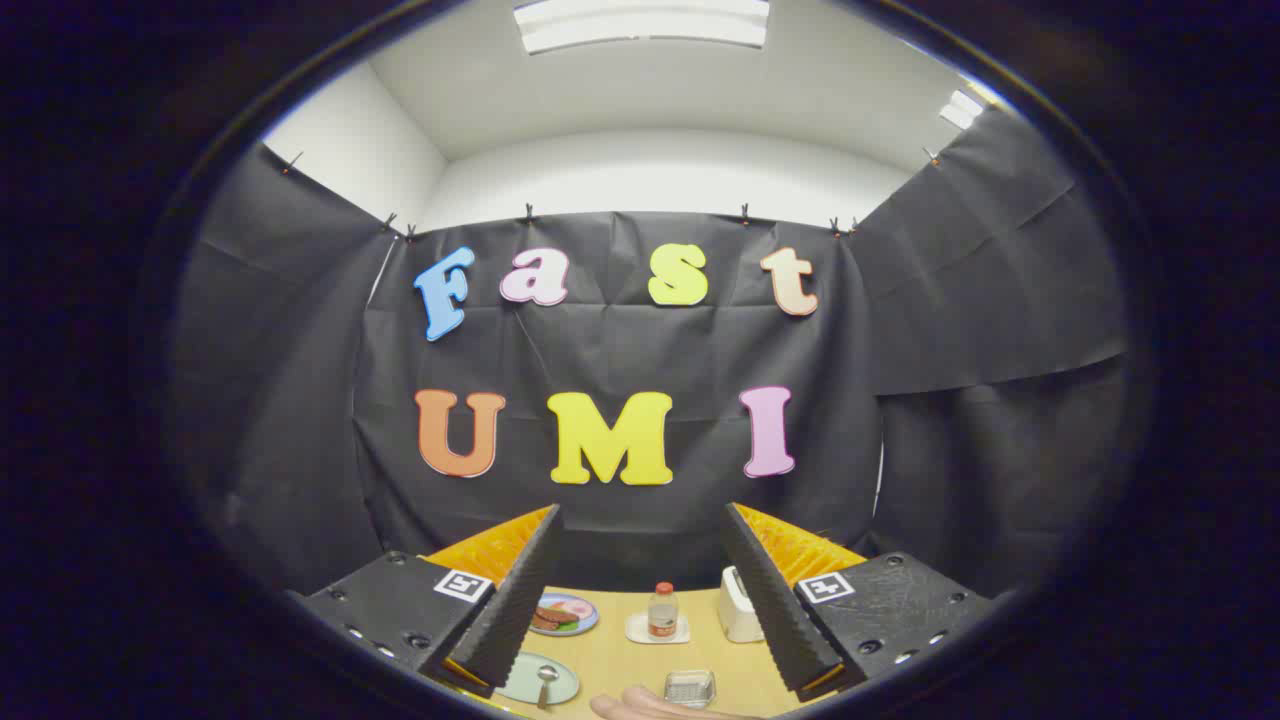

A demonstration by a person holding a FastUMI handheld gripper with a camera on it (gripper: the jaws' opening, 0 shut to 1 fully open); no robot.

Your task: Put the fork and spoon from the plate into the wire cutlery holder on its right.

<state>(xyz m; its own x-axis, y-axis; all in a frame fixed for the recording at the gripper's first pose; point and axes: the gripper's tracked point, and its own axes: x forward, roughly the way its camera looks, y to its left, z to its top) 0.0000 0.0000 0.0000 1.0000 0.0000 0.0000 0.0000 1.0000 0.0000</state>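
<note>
Two gripper fingers (pixel 640 560) stand wide apart with nothing between them, raised well above a wooden table (pixel 620 650) and pointing more at the booth's black cloth wall than at the work below. Nothing of the task looks done yet, as far as can be judged.

A pale green plate (pixel 522 684) lies on the table just beside the left finger, partly hidden by it. A spoon (pixel 546 682) rests on the plate, bowl up and handle running toward the near edge. The fork is not made out (it may lie under the finger, or be too small to tell).

To the plate's right, well apart from it, sits the wire cutlery holder (pixel 689 687), a low mesh basket. It looks empty, though the view is small. A person's hand (pixel 640 706) rests at the table's near edge, just in front of the holder.

Farther back stand things that play no part: a second plate with toy food (pixel 565 613), a small bottle (pixel 661 610) on a square coaster, and a white box-like object (pixel 737 606) partly behind the right finger.

Both pieces seem still to be moved, so the gripper must first come down to the plate and close on the spoon
</note>
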